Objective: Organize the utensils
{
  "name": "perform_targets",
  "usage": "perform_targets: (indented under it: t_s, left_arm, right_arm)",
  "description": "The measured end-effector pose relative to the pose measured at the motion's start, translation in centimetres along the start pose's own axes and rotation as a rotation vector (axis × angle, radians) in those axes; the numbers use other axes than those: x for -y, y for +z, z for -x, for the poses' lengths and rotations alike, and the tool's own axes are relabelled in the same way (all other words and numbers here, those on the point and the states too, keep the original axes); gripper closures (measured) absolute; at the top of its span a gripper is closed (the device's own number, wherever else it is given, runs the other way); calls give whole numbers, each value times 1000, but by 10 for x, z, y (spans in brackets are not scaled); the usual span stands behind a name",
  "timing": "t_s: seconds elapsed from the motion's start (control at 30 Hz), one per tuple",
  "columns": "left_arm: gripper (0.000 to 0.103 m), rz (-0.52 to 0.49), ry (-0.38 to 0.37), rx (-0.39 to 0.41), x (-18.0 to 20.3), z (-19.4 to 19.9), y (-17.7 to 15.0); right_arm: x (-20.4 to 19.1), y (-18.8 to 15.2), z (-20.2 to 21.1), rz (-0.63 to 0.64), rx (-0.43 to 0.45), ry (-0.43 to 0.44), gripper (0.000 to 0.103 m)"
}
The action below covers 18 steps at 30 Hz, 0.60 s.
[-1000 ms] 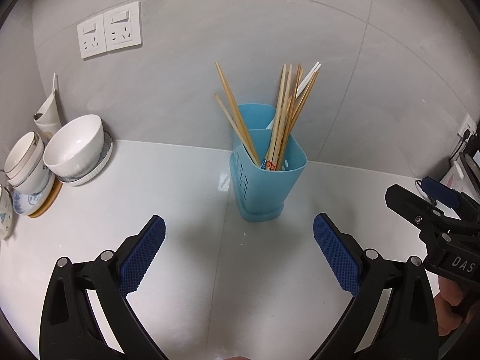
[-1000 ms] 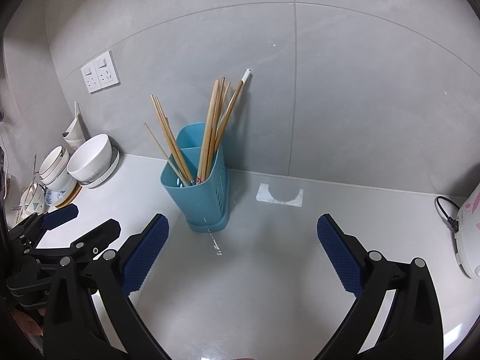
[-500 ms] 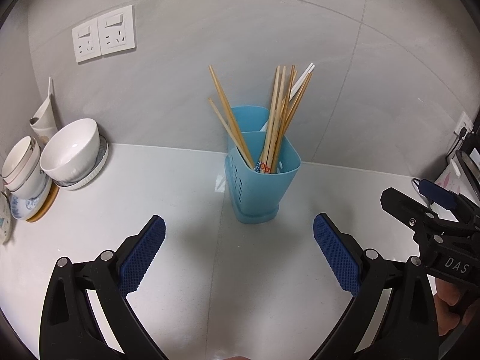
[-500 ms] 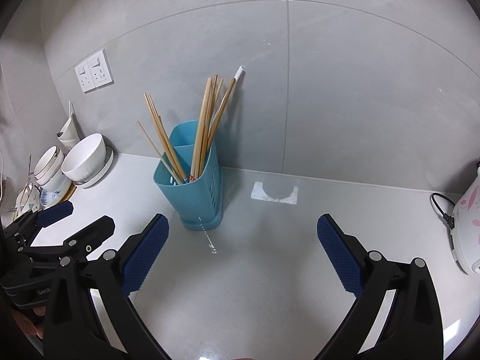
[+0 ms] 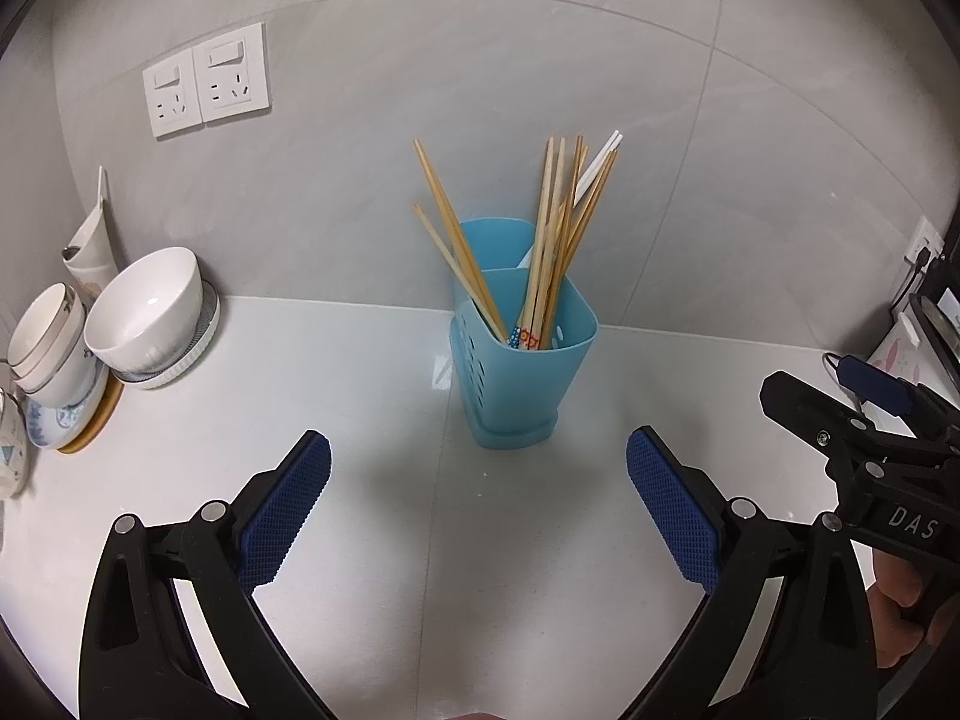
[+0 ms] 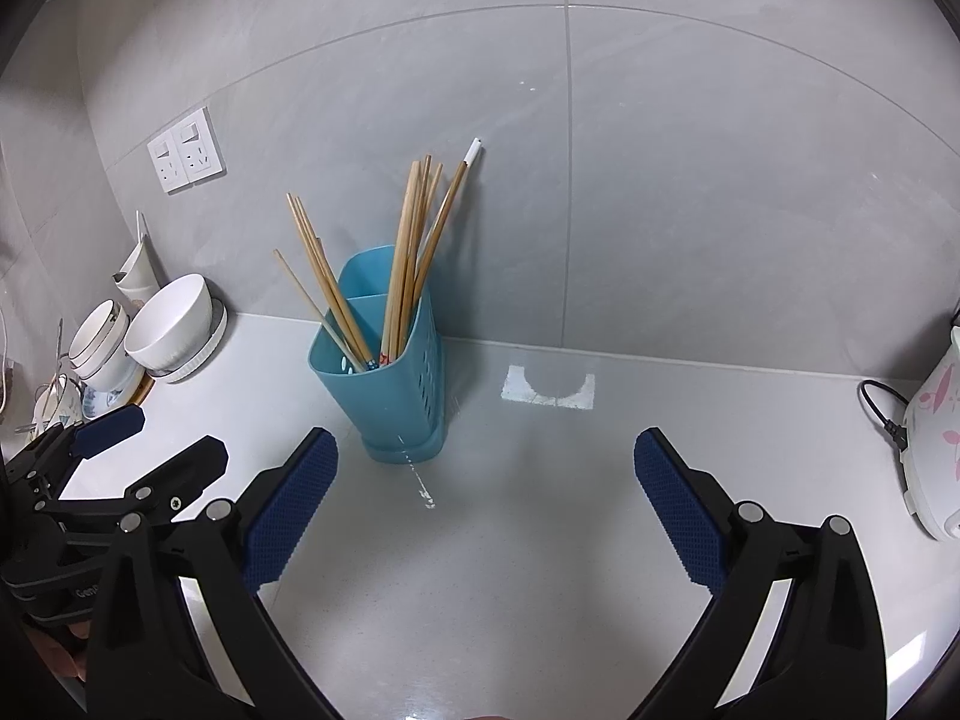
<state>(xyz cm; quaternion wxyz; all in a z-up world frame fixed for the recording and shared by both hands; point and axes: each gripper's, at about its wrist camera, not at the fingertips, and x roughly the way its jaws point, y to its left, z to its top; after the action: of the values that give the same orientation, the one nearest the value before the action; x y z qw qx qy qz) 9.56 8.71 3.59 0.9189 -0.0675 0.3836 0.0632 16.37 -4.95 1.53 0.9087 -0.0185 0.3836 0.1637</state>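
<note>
A blue plastic utensil holder stands upright on the white counter against the grey wall. Several wooden chopsticks lean inside it, one with a white end. My left gripper hovers open in front of the holder, nothing between its blue pads. My right gripper is also open and empty, a little to the right of the holder. Each gripper shows at the edge of the other's view.
White bowls and stacked dishes sit at the far left by the wall. Wall sockets are above them. A white appliance with a black cord stands at the right. A pale mark lies on the counter.
Both grippers have drawn back from the holder, which looks smaller and farther away. Both stay open and empty.
</note>
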Motion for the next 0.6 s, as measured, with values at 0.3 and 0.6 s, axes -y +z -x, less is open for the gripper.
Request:
perform_targets:
  t_s: [0.3,0.6]
  left_arm:
    - [6,12,13,6,-4,1,0]
    - [6,-1,46,24,-4,2,2]
  right_arm:
    - [2,-1,1,-2,-3,-1,8]
    - [5,-1,2,-2,-7,3,8]
